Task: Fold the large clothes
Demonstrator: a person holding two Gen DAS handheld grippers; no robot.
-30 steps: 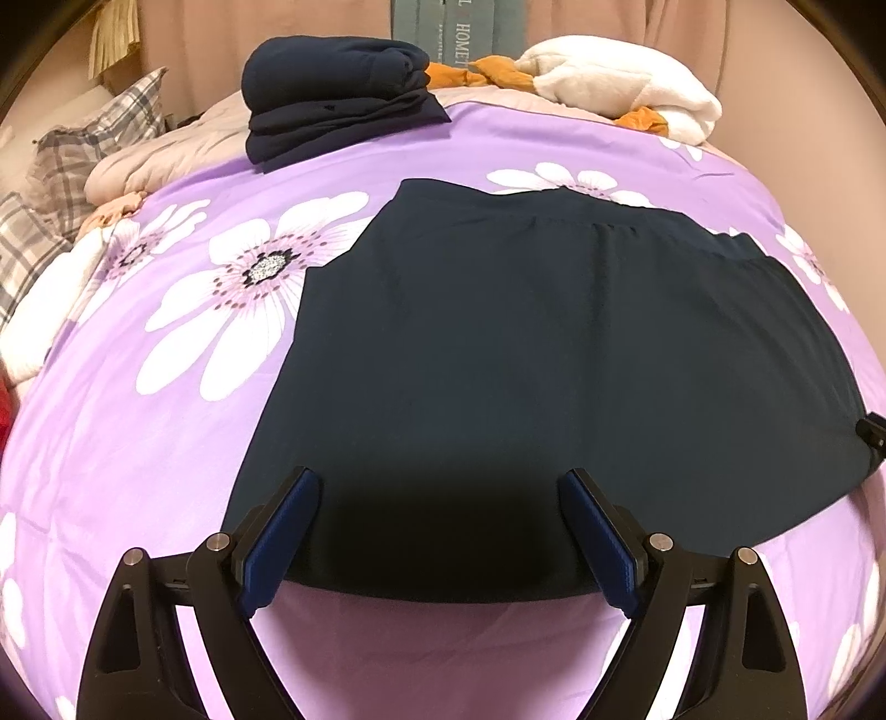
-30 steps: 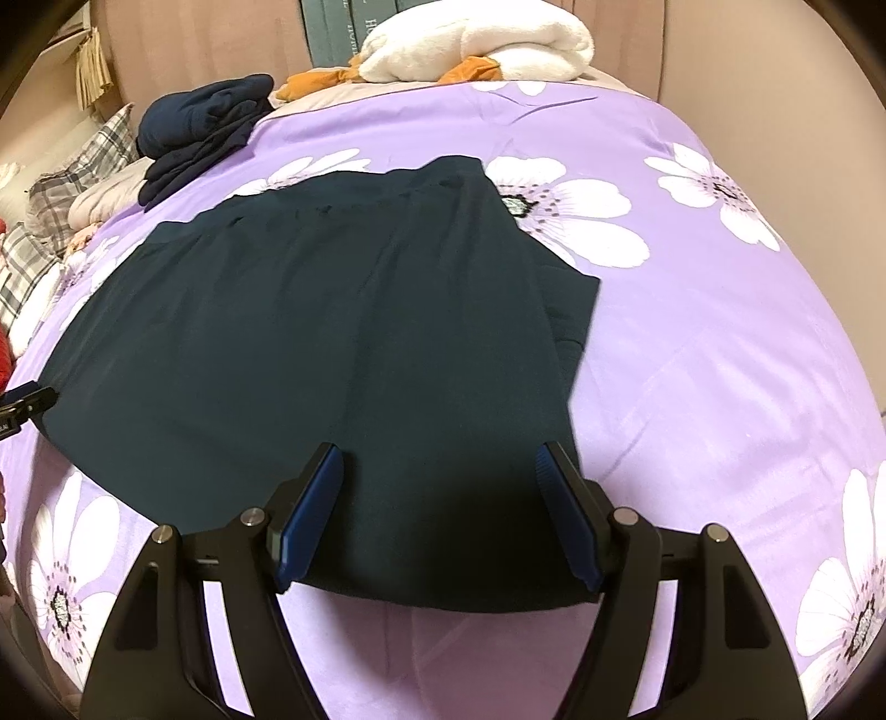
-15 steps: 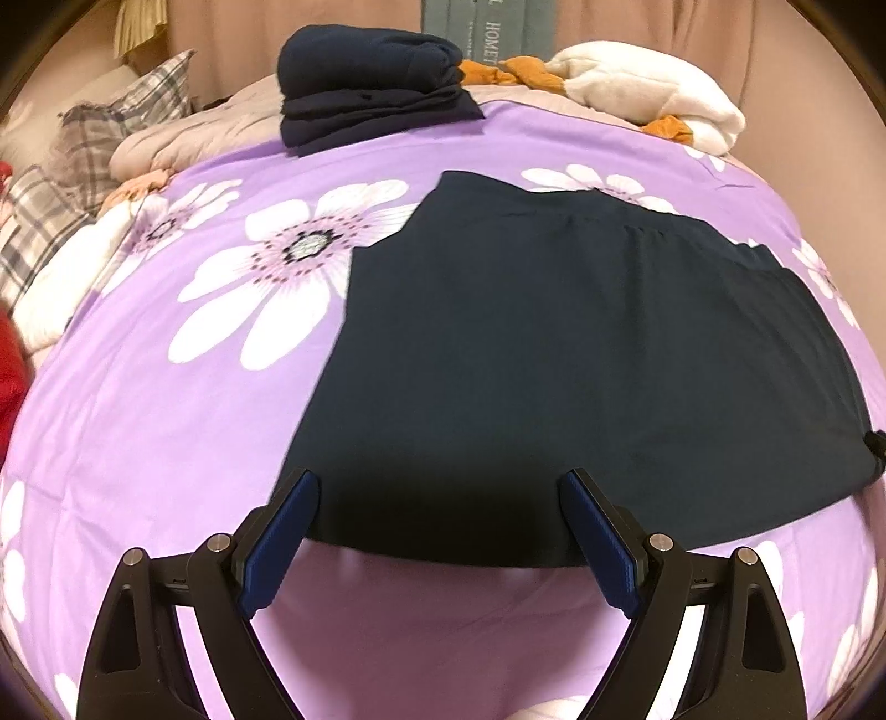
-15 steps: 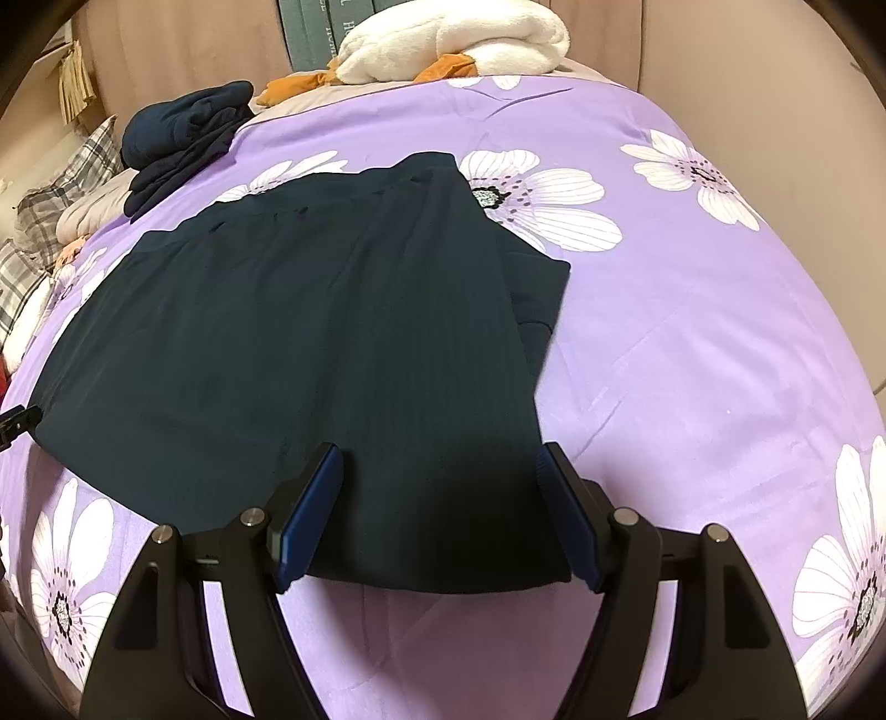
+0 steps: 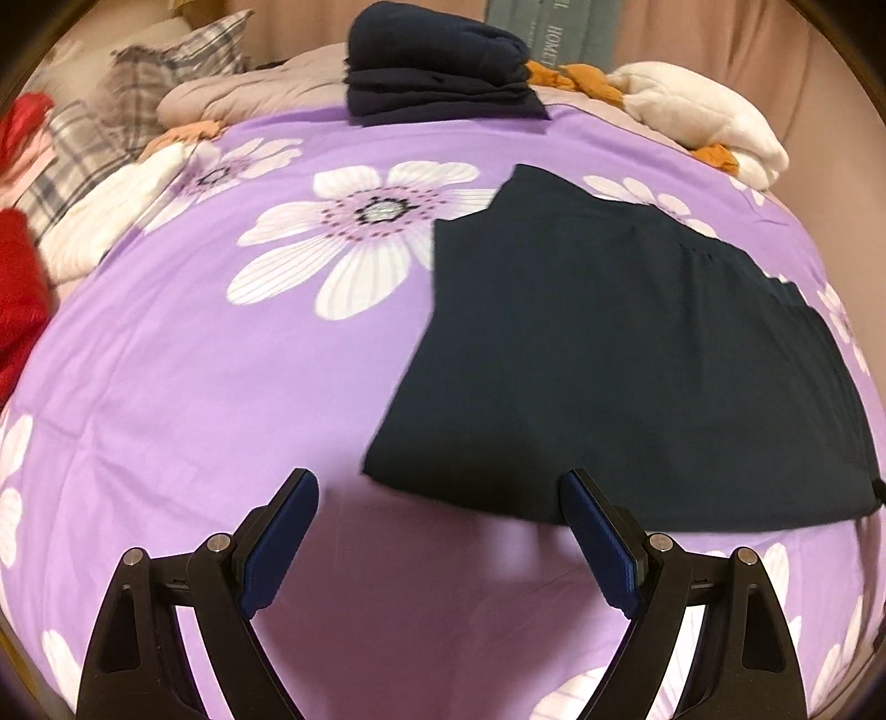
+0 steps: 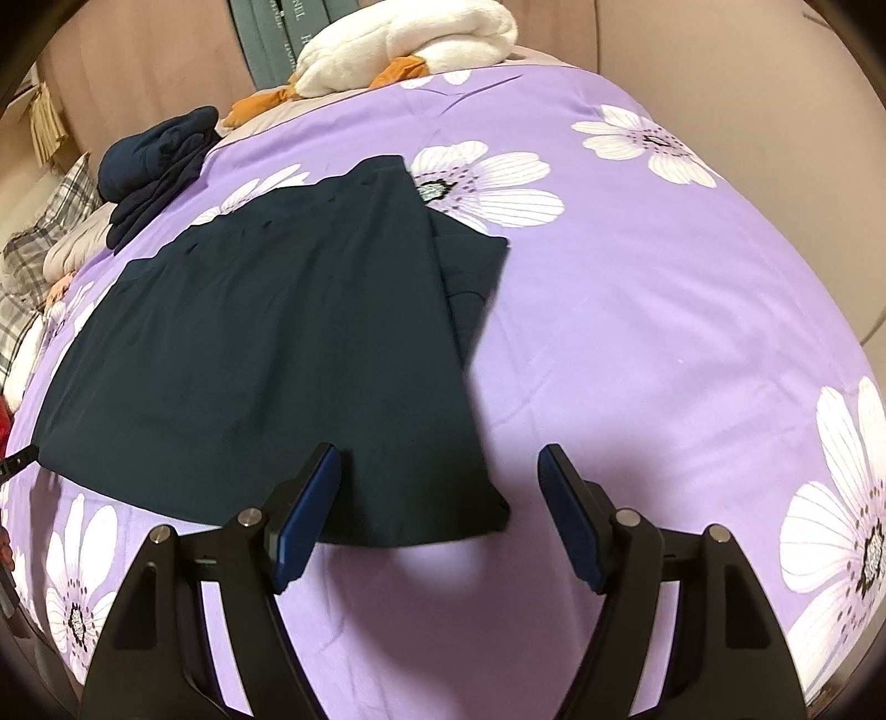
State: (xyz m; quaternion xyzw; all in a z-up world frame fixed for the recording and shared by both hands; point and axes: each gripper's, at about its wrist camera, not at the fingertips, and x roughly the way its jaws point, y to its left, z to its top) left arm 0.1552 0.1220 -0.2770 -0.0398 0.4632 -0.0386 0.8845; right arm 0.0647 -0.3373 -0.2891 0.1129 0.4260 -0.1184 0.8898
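A dark navy garment (image 5: 626, 354) (image 6: 266, 354) lies flat, folded over, on the purple flowered bedspread (image 5: 194, 387) (image 6: 664, 310). My left gripper (image 5: 437, 487) hangs open over the bedspread at the garment's near left corner; the cloth's hem reaches in between its fingers by the right fingertip (image 5: 576, 487). My right gripper (image 6: 440, 459) is open above the garment's near right corner, which lies below the gap between its fingers. Neither gripper holds anything. A narrower layer of the garment sticks out along its right edge (image 6: 470, 266).
A stack of folded dark clothes (image 5: 437, 66) (image 6: 155, 166) sits at the far end of the bed. Beside it lie a white plush blanket (image 5: 703, 127) (image 6: 410, 44) and orange cloth (image 5: 570, 77). Plaid pillows (image 5: 155, 72) and red fabric (image 5: 16, 288) are at the left.
Both grippers slid outward along the hem: the left one moved left to the garment's left corner, the right one moved right to its right corner. The garment has not moved.
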